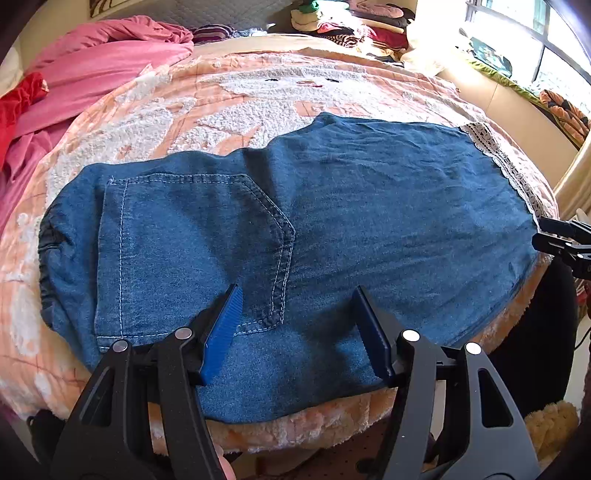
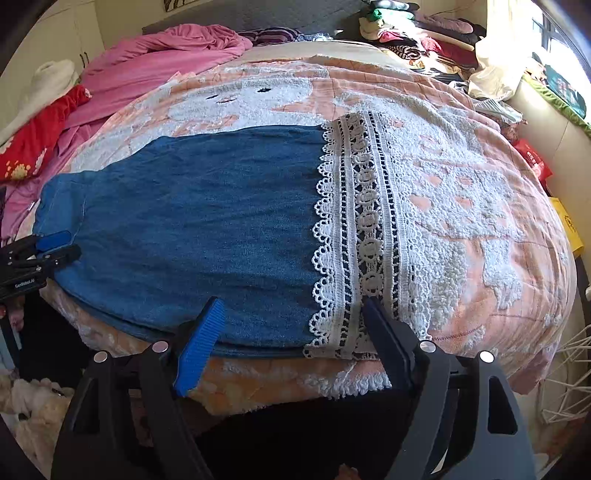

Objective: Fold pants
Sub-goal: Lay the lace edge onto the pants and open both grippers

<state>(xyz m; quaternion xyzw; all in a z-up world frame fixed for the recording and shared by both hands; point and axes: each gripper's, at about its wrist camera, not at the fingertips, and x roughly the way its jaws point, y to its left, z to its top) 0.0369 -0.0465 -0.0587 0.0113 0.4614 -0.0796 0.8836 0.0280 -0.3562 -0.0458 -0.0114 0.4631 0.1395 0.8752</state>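
Note:
Blue denim pants (image 1: 332, 221) lie flat across the bed, folded lengthwise, back pocket (image 1: 192, 251) up and waistband at the left. A white lace hem (image 2: 365, 229) ends the legs at the right. My left gripper (image 1: 295, 295) is open, hovering just over the pocket end near the front edge. My right gripper (image 2: 291, 306) is open, over the near edge by the lace hem. Each gripper shows at the other view's side: the right one (image 1: 565, 240), the left one (image 2: 44, 247).
The pants rest on a peach and white fleece blanket (image 1: 184, 110). A pink quilt (image 1: 110, 62) and red cloth (image 2: 40, 140) lie at the left. Piled clothes (image 2: 417, 33) sit at the bed's head. A window (image 1: 535, 44) is at the right.

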